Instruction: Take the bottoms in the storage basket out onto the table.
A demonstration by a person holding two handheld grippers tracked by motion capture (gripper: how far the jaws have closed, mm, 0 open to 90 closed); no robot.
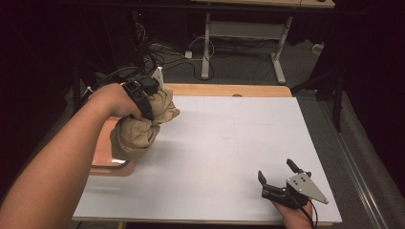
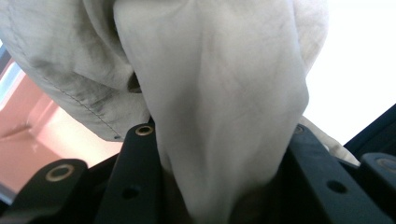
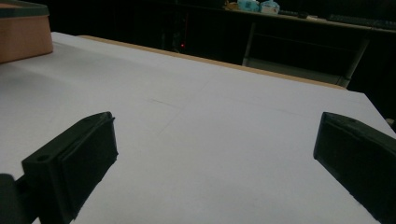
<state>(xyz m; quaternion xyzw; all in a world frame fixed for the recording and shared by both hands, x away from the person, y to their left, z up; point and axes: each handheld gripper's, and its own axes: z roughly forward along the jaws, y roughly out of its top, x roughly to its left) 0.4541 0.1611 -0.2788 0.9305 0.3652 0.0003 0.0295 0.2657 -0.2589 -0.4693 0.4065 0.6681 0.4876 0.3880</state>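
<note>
Beige cloth (image 2: 219, 116) bunched between the left gripper (image 2: 219, 205) fingers (image 2: 135, 177) — clamped tight.

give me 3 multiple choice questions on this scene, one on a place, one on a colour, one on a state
1. Where is the cloth?
A. flat at the middle of the sheet
B. bunched up at the table's left side, over the tray
C. on the floor

2. What colour is the cloth?
A. beige
B. blue
C. red

3. How do the jaws of the right hand-held gripper stand?
A. shut on the cloth
B. shut on nothing
C. open, with nothing between them

Answers:
1. B, the high view shows it gathered in the left hand-held gripper above the orange tray, off the white sheet.
2. A, it looks beige in the high view.
3. C, its own view shows two pads wide apart over bare sheet.
</note>
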